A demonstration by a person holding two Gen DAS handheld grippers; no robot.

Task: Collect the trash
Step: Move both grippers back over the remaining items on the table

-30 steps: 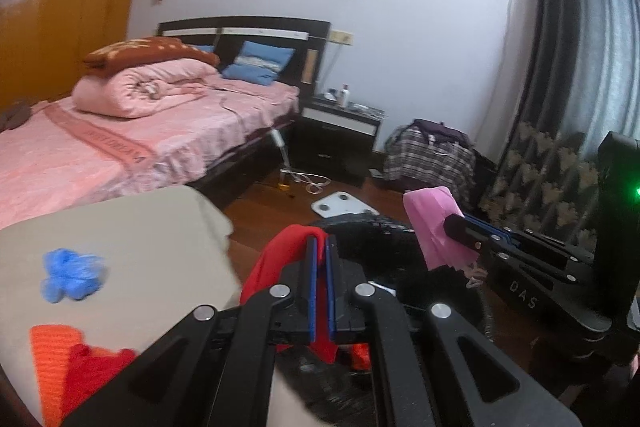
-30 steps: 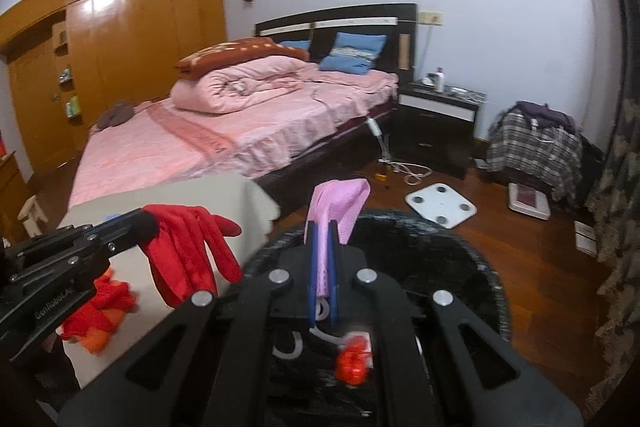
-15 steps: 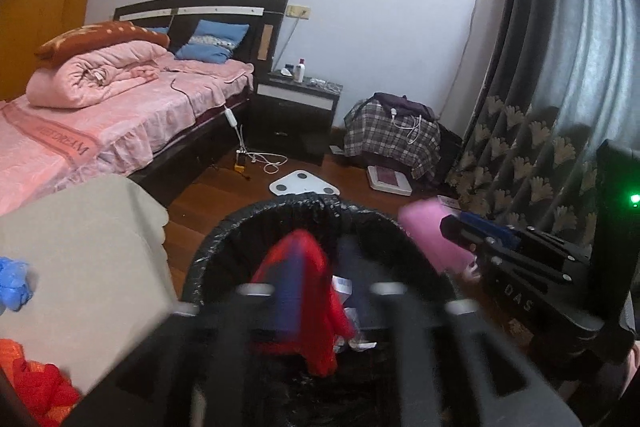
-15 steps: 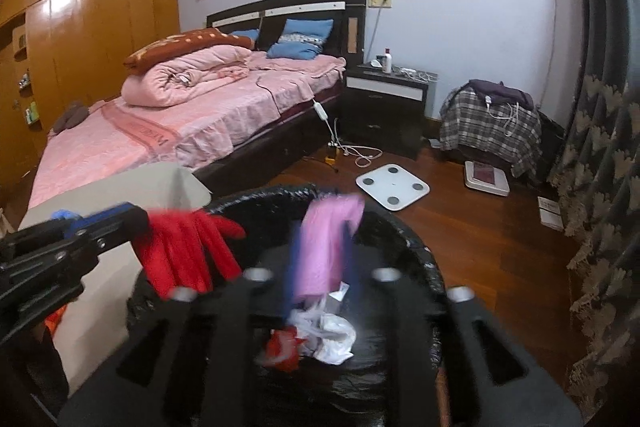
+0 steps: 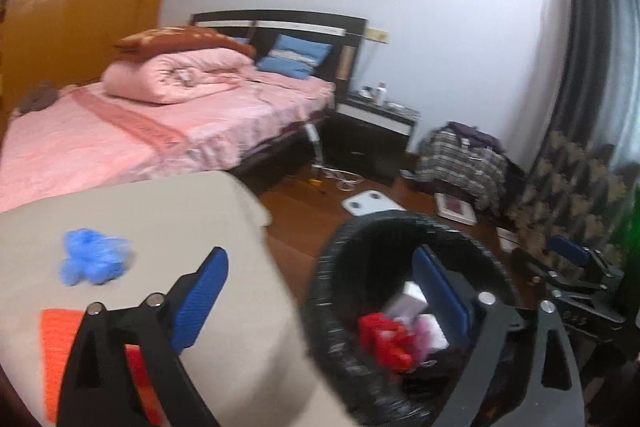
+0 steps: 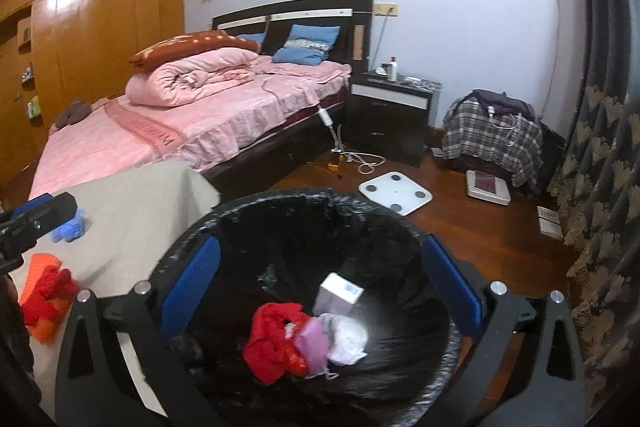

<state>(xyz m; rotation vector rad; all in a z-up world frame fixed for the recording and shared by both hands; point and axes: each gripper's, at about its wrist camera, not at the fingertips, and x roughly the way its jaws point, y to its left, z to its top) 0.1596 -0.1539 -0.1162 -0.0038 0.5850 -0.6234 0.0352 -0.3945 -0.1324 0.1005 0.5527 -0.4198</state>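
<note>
A black-lined trash bin [image 6: 280,203] stands on the floor beside a beige-covered table [image 6: 136,211]. Inside lie a red glove [image 6: 272,335], a pink glove [image 6: 312,343], white crumpled paper [image 6: 348,339] and a small white box [image 6: 338,295]. My right gripper [image 6: 320,279] is open and empty above the bin. My left gripper [image 5: 320,291] is open and empty, straddling the table edge and the bin [image 5: 360,227]. The red glove [image 5: 384,339] shows in the bin. A blue crumpled item [image 5: 94,261] and red-orange cloth [image 5: 56,331] lie on the table [image 5: 160,211].
A pink bed [image 6: 200,123] fills the left background, with a dark nightstand [image 6: 392,115] beside it. A white scale [image 6: 394,193], cables and a plaid-covered stool [image 6: 492,139] sit on the wooden floor. Dark curtains [image 6: 600,147] hang at right.
Both grippers opened and let go: the red glove and the pink glove dropped into the bin. The left gripper swung back left toward the table.
</note>
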